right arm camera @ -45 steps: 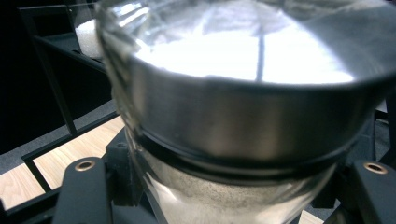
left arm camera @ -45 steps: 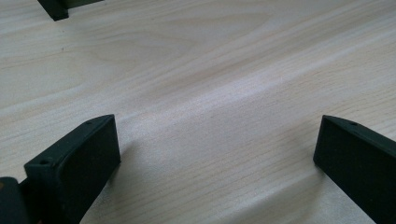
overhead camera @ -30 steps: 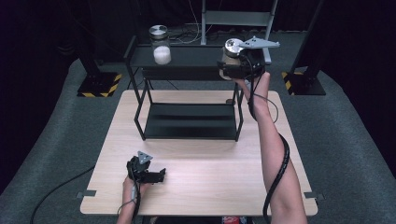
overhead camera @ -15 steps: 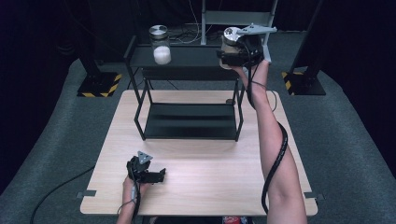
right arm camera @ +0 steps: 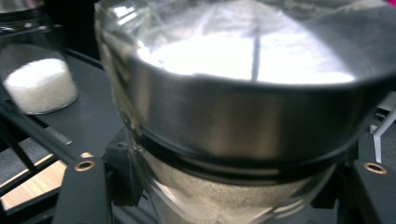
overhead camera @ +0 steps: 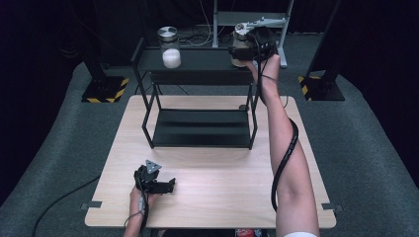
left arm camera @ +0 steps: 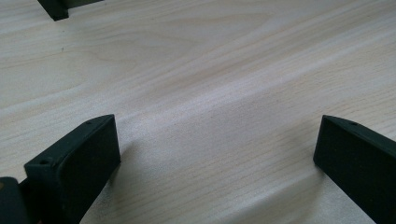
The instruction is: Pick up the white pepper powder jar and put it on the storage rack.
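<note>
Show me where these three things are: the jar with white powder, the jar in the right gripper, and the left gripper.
jar with white powder (overhead camera: 170, 49): high view, glass body.
jar in the right gripper (right arm camera: 243, 116): right gripper view, side of metal lid.
left gripper (overhead camera: 170, 185): high view, between its fingertips.

Looks like a lab test cell from my end: black curtains all round, grey carpet, hazard-striped stand feet (overhead camera: 104, 92), loose cables (overhead camera: 197, 37) at the back, one bare wooden table (overhead camera: 207, 197) with a black metal rack (overhead camera: 200, 76).
</note>
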Motion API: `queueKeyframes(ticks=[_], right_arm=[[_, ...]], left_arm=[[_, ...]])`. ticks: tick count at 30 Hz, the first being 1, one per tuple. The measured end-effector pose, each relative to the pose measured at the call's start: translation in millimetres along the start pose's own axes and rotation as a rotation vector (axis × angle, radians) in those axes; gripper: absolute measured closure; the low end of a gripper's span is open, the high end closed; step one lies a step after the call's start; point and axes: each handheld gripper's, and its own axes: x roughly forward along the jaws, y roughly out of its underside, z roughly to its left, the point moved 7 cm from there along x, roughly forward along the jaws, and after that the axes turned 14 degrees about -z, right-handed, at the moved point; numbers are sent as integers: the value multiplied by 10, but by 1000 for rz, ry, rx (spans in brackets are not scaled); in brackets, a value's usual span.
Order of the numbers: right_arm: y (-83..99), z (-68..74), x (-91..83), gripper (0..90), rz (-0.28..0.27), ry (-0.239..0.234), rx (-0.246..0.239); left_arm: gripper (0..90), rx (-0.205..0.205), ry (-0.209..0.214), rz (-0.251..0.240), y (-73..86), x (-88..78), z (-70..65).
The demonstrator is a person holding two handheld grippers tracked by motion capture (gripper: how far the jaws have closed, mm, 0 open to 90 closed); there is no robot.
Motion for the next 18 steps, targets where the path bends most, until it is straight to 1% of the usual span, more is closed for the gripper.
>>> queueKeyframes(ticks=[5,11,18], right_arm=[[-15,-47,84,303,15,12,12],[-7,-101,135,303,37,24,28],[21,-134,201,303,84,28,34]], left_arm=[[0,0,0,0,0,0,0],[0,0,0,0,0,0,0],[0,0,0,0,0,0,0]])
